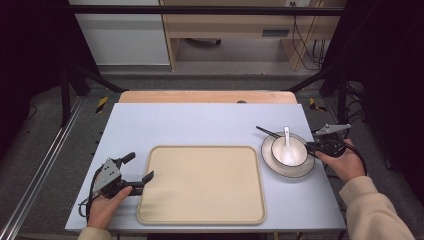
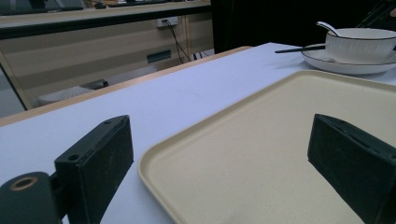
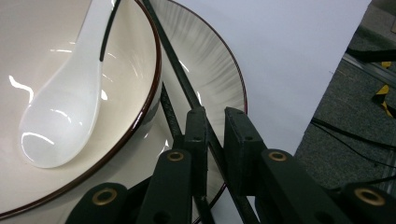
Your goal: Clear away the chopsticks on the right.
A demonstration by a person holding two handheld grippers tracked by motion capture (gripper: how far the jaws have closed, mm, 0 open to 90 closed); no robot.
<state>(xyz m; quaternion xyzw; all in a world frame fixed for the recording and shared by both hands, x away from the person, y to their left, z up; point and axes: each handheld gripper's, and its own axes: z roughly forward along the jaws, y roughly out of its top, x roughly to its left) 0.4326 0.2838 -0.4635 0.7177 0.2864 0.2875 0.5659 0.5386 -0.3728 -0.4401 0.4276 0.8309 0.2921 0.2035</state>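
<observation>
Right gripper view: right gripper (image 3: 215, 140), jaws nearly closed, pinches the black chopsticks (image 3: 180, 79) lying across the plate (image 3: 210, 70) beside the bowl (image 3: 144, 60); keep the squeeze firm and lift them evenly.

Tray (image 1: 200, 210) bare, passable; bowl (image 1: 295, 145) on plate (image 1: 280, 167) blocks right edge.

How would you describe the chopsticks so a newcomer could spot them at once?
Start at the large beige plastic tray, then look right to the white round plate carrying a white bowl. The thin black chopsticks lie across that plate beside the bowl, gripped between the right gripper's jaws; unlike the white ceramic spoon, they are dark, straight sticks.
</observation>
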